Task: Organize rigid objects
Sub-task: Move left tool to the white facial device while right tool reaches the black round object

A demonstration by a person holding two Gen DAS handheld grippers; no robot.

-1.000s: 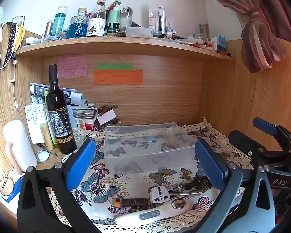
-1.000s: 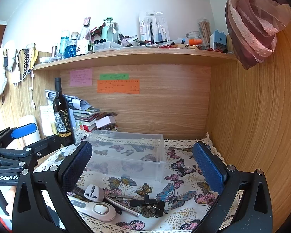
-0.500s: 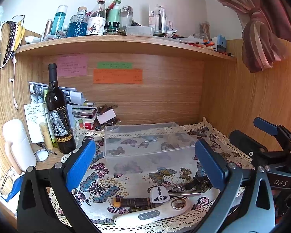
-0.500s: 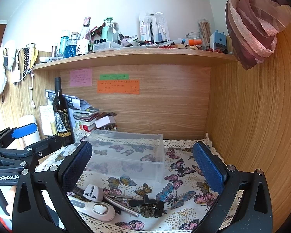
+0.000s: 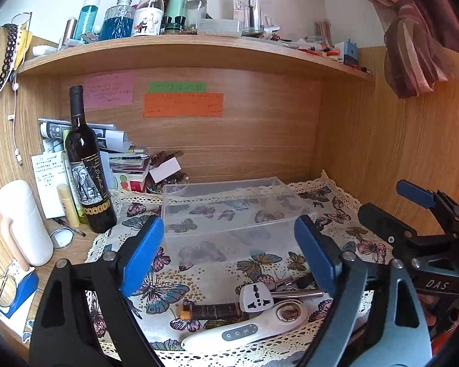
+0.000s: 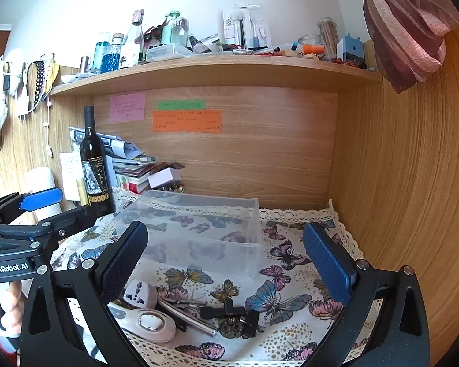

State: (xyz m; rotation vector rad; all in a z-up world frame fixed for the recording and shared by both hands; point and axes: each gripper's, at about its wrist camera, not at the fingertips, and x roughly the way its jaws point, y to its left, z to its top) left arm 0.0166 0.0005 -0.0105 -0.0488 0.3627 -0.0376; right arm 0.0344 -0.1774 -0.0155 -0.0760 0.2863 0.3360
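A clear plastic bin (image 5: 229, 211) (image 6: 199, 226) stands empty on the butterfly cloth. In front of it lie a white travel adapter (image 5: 256, 297) (image 6: 139, 295), a white handheld device (image 5: 244, 330) (image 6: 150, 322), a brown stick-like item (image 5: 214, 310), metal keys (image 6: 186, 309) and a black clip piece (image 6: 232, 313). My left gripper (image 5: 229, 257) is open and empty above these items. My right gripper (image 6: 226, 260) is open and empty, to the right of the left one.
A wine bottle (image 5: 87, 168) stands at the left by stacked papers and books (image 5: 128, 165). A white cylinder (image 5: 24, 223) stands far left. Wooden walls close the back and right. A crowded shelf (image 5: 183, 52) runs overhead.
The left gripper's jaws have narrowed slightly; otherwise both grippers hold almost still.
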